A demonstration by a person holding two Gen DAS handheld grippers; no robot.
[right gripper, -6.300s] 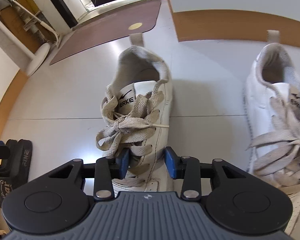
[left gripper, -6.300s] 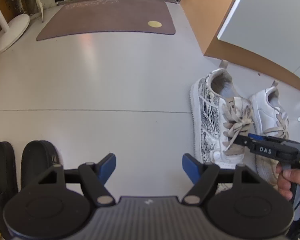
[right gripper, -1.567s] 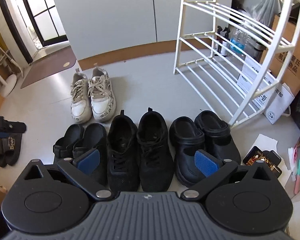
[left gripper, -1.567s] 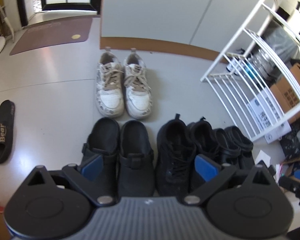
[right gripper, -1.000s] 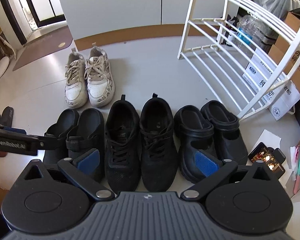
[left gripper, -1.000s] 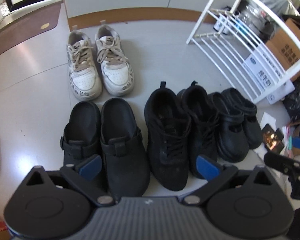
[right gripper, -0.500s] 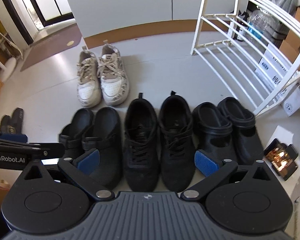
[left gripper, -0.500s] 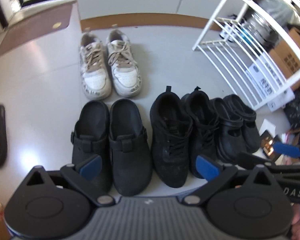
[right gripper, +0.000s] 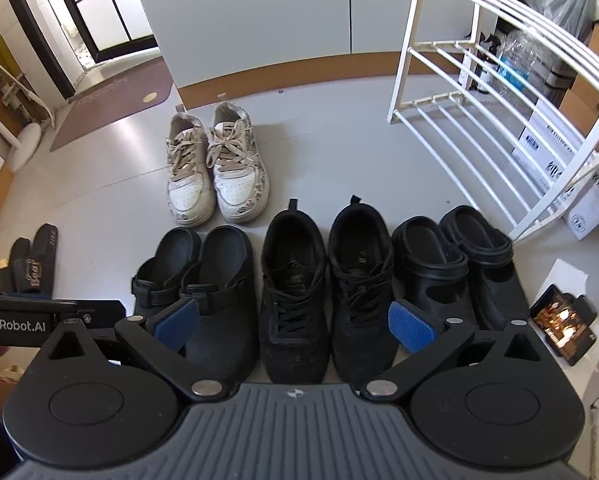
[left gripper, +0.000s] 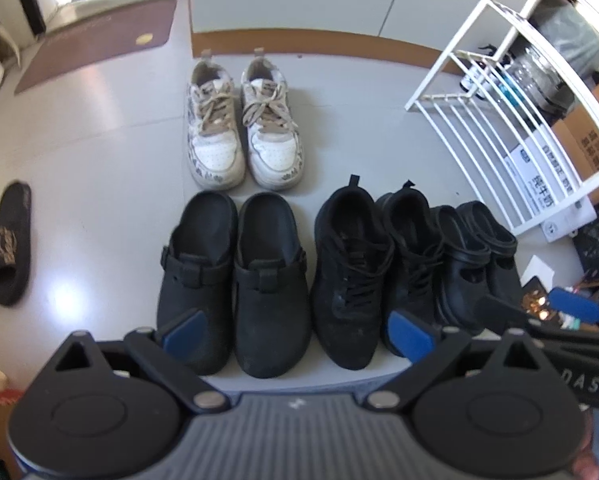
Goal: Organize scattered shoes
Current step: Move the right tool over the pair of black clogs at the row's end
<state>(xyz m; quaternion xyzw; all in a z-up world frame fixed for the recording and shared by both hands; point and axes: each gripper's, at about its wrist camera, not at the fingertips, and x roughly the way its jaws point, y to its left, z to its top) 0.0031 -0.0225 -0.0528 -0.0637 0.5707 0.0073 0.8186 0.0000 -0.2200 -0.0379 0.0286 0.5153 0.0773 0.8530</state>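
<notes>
Both tongs are held high above the floor (right gripper: 339,168) with their jaws wide apart and nothing between them: the left tongs (left gripper: 297,330) and the right tongs (right gripper: 295,320). Three black pairs are seen lined up in a row on the floor: the clogs (right gripper: 203,280), the black sneakers (right gripper: 323,280) and the strapped black shoes (right gripper: 459,268). The white sneakers (right gripper: 215,172) are set as a pair just behind the clogs, heels toward the wall. Only the slippers (right gripper: 29,260) are left well apart, toward the left edge of the floor. The arranging is judged to be nearly finished, with an overview being taken. For the next move, the slippers would probably need to be gripped and brought beside the rows.
</notes>
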